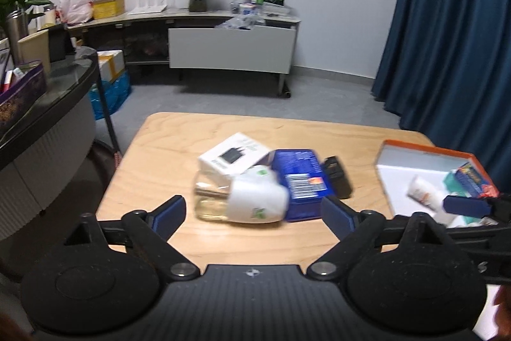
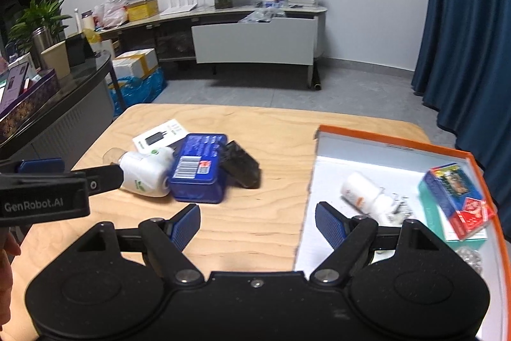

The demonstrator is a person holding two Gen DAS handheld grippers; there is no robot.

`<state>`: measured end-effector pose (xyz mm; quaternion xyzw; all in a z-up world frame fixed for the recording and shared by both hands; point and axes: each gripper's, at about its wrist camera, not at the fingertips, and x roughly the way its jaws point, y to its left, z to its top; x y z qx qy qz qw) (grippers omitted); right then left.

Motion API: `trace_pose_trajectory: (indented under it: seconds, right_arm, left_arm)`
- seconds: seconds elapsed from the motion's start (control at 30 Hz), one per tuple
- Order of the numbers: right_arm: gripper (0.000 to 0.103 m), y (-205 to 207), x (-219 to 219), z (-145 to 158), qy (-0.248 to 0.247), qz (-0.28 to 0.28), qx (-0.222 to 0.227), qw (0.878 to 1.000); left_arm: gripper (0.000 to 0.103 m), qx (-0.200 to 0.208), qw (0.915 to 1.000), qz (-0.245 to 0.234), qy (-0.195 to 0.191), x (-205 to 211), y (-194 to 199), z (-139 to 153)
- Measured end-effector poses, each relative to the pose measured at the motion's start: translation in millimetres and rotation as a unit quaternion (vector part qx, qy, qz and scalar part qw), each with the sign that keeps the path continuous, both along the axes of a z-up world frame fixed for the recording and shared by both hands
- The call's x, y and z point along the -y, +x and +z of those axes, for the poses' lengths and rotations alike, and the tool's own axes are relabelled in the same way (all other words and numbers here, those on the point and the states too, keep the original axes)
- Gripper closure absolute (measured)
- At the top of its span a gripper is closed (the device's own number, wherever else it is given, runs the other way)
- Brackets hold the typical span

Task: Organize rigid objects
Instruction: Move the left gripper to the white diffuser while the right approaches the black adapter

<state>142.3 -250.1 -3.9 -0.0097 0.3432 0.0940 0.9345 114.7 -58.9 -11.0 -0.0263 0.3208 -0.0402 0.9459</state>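
Note:
On the wooden table (image 1: 223, 238) lie a white plug-in device with a clear bottle (image 1: 249, 200), a blue tin (image 1: 300, 181), a white box (image 1: 233, 155) and a black object (image 1: 337, 176). My left gripper (image 1: 252, 213) is open and empty just in front of the white device. My right gripper (image 2: 257, 222) is open and empty over the left edge of the orange-rimmed box (image 2: 399, 143). That box holds a white bottle (image 2: 361, 190), a colourful card box (image 2: 456, 197) and a teal box (image 2: 440, 222). The same pile shows in the right wrist view: device (image 2: 147, 174), tin (image 2: 196, 168).
The left gripper's body (image 2: 48, 197) shows at the left of the right wrist view. A dark curved desk (image 1: 48, 104) with boxes stands left of the table. A cabinet (image 1: 230, 50) and blue curtain (image 1: 453, 21) stand beyond.

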Motion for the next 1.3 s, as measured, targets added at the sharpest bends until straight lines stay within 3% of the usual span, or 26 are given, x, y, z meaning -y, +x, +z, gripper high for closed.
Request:
trace_pose_trajectory:
  seconds: [0.17, 0.33, 0.83, 1.2, 1.3]
  right_arm:
    - [0.009, 5.9, -6.4, -5.6, 0.0, 0.007, -0.001, 1.0]
    - [0.009, 11.7, -6.0, -11.6, 0.004, 0.007, -0.005, 1.0]
    - [0.009, 30.0, 2.4, -19.9, 0.006, -0.002, -0.007, 1.0]
    - [0.009, 45.0, -3.7, -27.0, 0.001, 0.003, -0.01, 1.0]
    - [0.009, 48.7, -5.7, -28.4, -0.001, 0.005, -0.01, 1.0]
  left_arm:
    - [0.0, 0.005, 0.9999, 0.01, 0.0, -16.1, 5.7, -13.2]
    - [0.0, 0.011, 0.9999, 0.005, -0.001, -19.4, 14.8, -24.0]
    - [0.0, 0.022, 0.9976, -0.034, 0.057, -0.8, 43.6, -52.6]
    - [0.0, 0.04, 0.9979, -0.032, 0.039, -3.5, 55.5, -58.0]
    - [0.004, 0.052, 0.9974, -0.037, 0.034, -3.6, 54.6, -58.4]
